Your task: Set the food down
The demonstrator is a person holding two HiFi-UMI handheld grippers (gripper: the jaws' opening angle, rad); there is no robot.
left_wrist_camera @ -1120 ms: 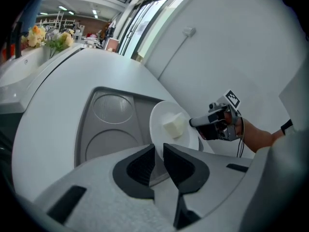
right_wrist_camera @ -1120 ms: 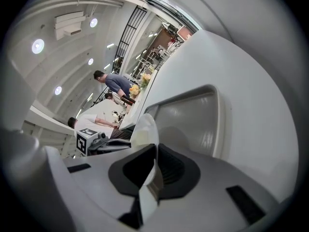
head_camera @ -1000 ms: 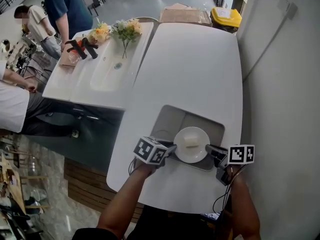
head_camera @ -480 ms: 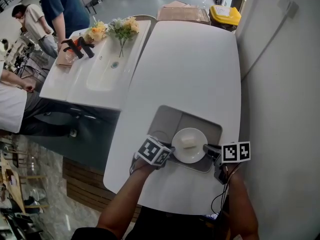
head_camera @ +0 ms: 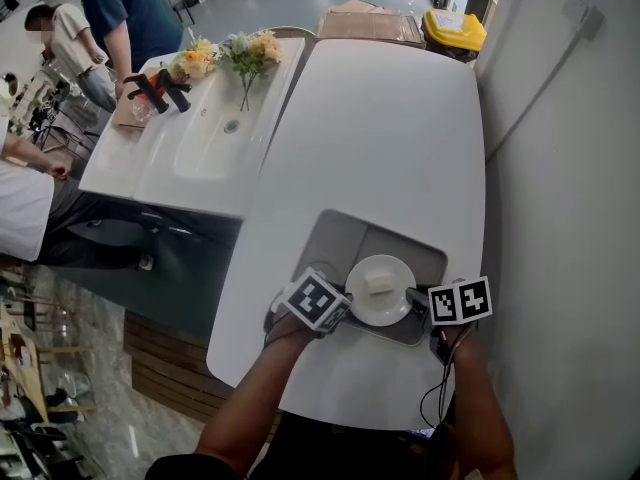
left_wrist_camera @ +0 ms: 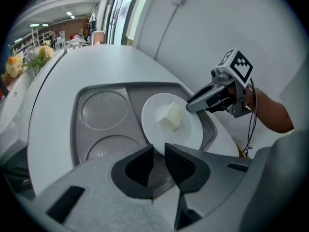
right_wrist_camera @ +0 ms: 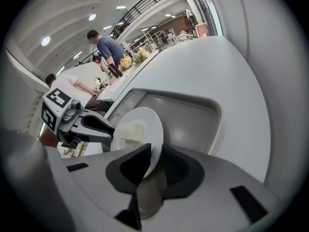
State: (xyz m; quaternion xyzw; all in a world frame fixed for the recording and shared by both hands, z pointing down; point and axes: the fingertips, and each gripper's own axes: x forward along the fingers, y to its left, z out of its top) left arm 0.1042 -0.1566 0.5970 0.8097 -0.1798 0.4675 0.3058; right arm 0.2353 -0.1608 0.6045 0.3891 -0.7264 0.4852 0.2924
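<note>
**White plate on the tray, tongs letting go**

Pale cube of food [head_camera: 378, 283] at the middle of a round white plate [head_camera: 358, 304], sitting square and nowhere near the rim. Plate over the front right bay of a grey tray [head_camera: 335, 240], to all appearance resting on it (no gap visible from above, though not beyond doubt). Tray near the front edge of the white table [head_camera: 390, 128], toward the wall on the right.

Left tongs [left_wrist_camera: 158, 150] at the plate's left rim, opening: jaws a narrow slot apart, with the rim just at their tips and bare tray visible through the slot, so no clear press on the plate. Right tongs [right_wrist_camera: 154, 151] at the opposite rim, opening as well: rim between the jaws, with one pad already off it.

Judged to be the release, the last step of setting the food down. Calls next for spreading both pairs a little wider, then drawing them straight outward, left to the left and right to the right, level with the rim and together, so as not to drag or tip the plate. Worth a slow start, in case of a pad catching the rim.

Farther off and of no concern: a basin top with flowers [head_camera: 250, 56] beyond the table's left edge, people beside it.
</note>
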